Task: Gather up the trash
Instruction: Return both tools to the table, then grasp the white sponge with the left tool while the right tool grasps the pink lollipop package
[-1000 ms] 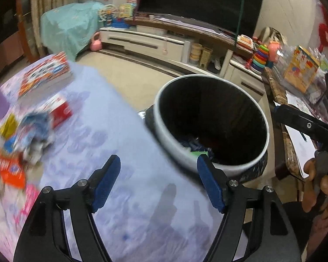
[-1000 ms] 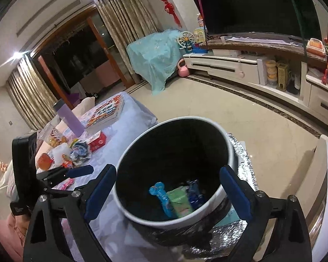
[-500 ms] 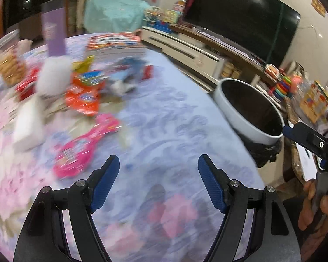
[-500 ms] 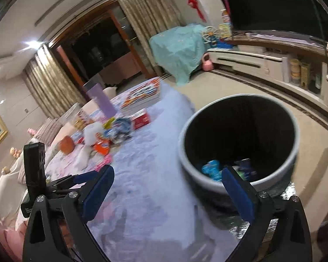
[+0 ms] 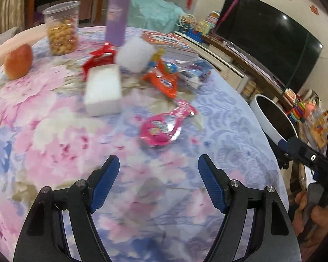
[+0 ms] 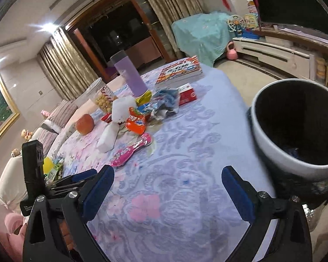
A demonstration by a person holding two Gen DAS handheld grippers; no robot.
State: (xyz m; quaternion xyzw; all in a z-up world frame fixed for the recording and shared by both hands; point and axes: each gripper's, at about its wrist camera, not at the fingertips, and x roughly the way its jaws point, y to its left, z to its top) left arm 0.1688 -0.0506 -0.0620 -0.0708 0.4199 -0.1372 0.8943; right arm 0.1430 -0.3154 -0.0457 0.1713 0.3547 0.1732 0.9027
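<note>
My left gripper [image 5: 158, 163] hangs open and empty over the flowered tablecloth, just short of a pink wrapper [image 5: 164, 126]. Beyond it lie an orange snack bag [image 5: 163, 80], crumpled blue-and-white wrappers [image 5: 192, 74] and a white foam block [image 5: 102, 89]. My right gripper [image 6: 167, 174] is also open and empty above the cloth. The same pink wrapper [image 6: 131, 150] and orange snack bag [image 6: 136, 122] lie ahead of it to the left. The white-rimmed black bin [image 6: 295, 126] stands off the table's right edge, with some trash in its bottom. In the left wrist view the bin [image 5: 271, 118] is at far right.
An apple [image 5: 18, 62], a clear jar of snacks [image 5: 62, 28], a purple bottle [image 5: 117, 15], a red box [image 6: 187, 93] and a book [image 6: 179, 71] stand on the table [image 5: 32, 131]. A TV cabinet [image 6: 280, 52] runs along the far wall.
Both grippers have swung left, away from the bin and over the table. The bin has slid to the right edge of both views and the pile of wrappers has come into the middle.
</note>
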